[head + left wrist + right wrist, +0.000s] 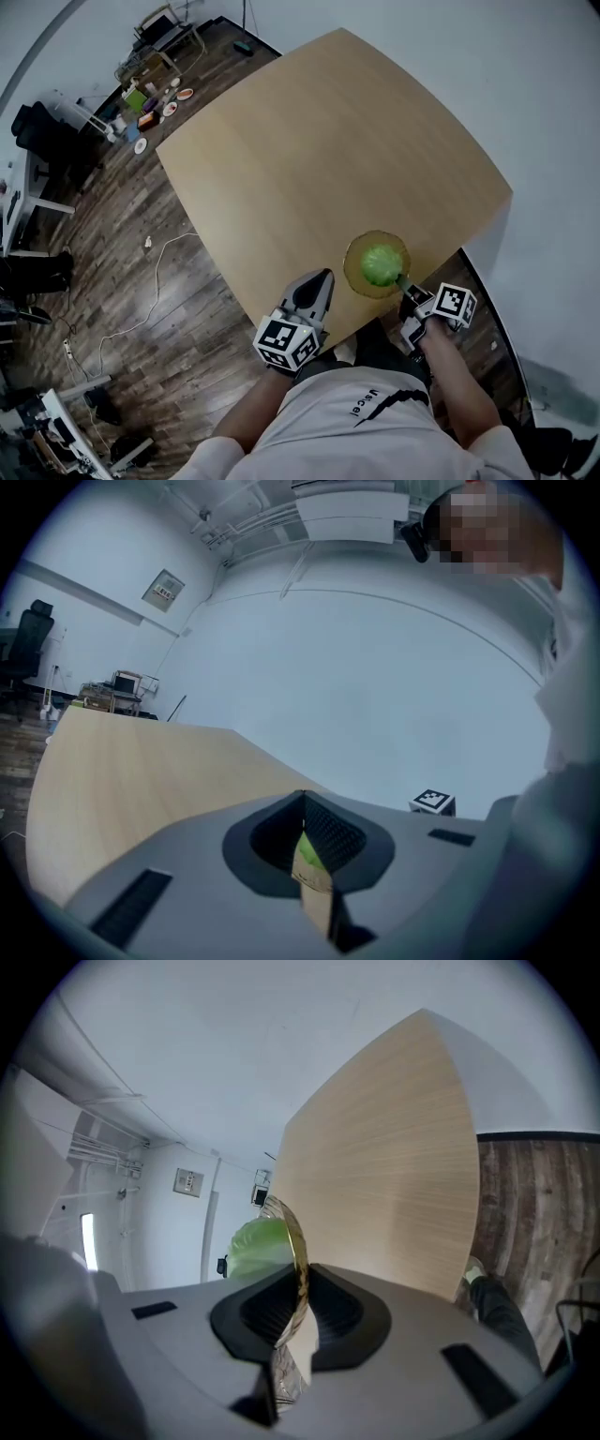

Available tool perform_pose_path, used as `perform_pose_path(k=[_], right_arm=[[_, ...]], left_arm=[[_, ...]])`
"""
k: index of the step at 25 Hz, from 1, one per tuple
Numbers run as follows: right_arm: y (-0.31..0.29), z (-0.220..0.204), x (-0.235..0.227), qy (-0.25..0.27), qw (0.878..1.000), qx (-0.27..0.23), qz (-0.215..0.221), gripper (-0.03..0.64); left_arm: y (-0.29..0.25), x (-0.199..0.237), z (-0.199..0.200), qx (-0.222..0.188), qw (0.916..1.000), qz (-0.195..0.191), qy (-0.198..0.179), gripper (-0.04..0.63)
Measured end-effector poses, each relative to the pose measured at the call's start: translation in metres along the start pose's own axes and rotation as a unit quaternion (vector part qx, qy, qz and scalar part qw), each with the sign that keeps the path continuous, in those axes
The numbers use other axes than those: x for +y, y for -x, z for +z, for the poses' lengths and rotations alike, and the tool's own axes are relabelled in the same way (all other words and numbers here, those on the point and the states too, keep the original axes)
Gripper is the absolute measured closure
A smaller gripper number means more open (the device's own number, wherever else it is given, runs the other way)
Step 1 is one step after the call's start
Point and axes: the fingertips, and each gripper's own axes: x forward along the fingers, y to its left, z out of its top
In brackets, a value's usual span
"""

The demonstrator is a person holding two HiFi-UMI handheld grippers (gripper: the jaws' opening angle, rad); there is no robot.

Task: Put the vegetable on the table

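— What has the right gripper (pixel 295 1283) got?

— Its jaws are clamped on the rim of a shallow amber glass plate (pixel 293 1227), which runs edge-on between them. A round pale-green leafy vegetable (pixel 258 1246) sits in the plate, just past the jaws. Holding the rim, I'd guess, lets the dish carry the vegetable without crushing the leaves.

— And the left gripper (pixel 305 832)?

— Jaws pressed together with nothing held; only a sliver of green and tan shows through the slit. It hangs beside the plate, apart from it, probably in reserve.

— Where is all this over the light wooden table (pixel 328 150)?

— The head view places the plate (pixel 350 266) and vegetable (pixel 380 265) at the near edge, the right gripper (pixel 410 292) at the plate's rim, the left gripper (pixel 319 281) just beside. Neither gripper view gives that layout, and the head view hides the clamp itself. Whether the plate rests on the wood, I cannot tell.
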Motion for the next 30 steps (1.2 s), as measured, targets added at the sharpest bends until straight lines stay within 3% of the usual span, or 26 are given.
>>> perform_pose_path(k=[15, 30], right_arm=[[-0.084, 0.043, -0.078, 0.016, 0.995, 0.09, -0.035, 0.578], [-0.15, 0.06, -0.088, 0.001, 0.993, 0.102, -0.063, 0.577]], left_arm=[[-0.051, 0.035, -0.027, 0.012, 0.9952, 0.092, 0.03, 0.582], [-0.062, 0.071, -0.036, 0.017, 0.987, 0.147, 0.062, 0.581]])
